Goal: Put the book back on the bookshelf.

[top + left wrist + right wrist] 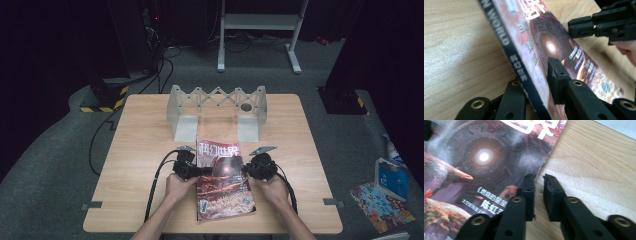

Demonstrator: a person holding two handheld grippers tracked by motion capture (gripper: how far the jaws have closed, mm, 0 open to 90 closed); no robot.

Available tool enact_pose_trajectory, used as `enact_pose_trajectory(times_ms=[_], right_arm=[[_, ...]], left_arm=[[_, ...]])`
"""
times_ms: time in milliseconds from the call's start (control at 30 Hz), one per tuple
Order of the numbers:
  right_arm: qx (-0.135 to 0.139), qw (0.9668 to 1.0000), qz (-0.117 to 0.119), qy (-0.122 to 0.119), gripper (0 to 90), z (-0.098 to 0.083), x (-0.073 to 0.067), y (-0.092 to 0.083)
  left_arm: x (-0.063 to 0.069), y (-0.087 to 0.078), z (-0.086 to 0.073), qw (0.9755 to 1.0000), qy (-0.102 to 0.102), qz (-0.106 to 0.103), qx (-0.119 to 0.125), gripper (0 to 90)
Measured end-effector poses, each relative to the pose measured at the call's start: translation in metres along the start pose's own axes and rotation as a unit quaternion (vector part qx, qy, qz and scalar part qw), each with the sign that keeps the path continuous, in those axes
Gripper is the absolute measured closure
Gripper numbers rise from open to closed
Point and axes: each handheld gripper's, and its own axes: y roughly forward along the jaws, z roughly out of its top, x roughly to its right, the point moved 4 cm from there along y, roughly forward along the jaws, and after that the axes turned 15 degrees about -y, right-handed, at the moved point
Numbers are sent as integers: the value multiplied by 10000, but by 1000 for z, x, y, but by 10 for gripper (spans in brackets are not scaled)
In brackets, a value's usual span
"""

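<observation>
A magazine (222,182) with a dark reddish cover lies on the wooden table (145,150) in front of me. My left gripper (200,171) has its spine side. In the left gripper view the spine (509,52) runs between the jaws, one under it and one pressed on the cover, so my left gripper (534,75) is shut on the magazine (554,47). My right gripper (245,170) sits at the magazine's right edge. In the right gripper view its jaws (539,177) stand a narrow gap apart, one over the cover (481,157) and one over bare wood.
A grey folding rack (217,112) with scissor-style links stands at the back middle of the table. A white metal stand (260,22) is on the floor beyond. Colourful books (390,192) lie on the floor to the right. Cables trail off the table at left.
</observation>
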Motion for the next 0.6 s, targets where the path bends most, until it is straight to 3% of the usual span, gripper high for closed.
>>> enact_pose_trajectory(times_ms=[167,367,433,500,600], right_arm=[[169,9997,-47,196,666,-11,2,-5],[289,9985,-397,223,597,-29,7,-15],[326,9980,-457,281,574,-35,11,-19],[344,9974,-547,324,538,-41,14,-22],[425,9951,-863,235,486,-50,17,-24]], left_arm=[[8,-8,1,9998,-8,-125,123,814],[15,-17,2,9998,23,-132,154,838],[22,-21,4,9998,194,-27,108,840],[27,-24,6,9996,241,-13,131,841],[32,-26,7,9994,319,-1,148,841]])
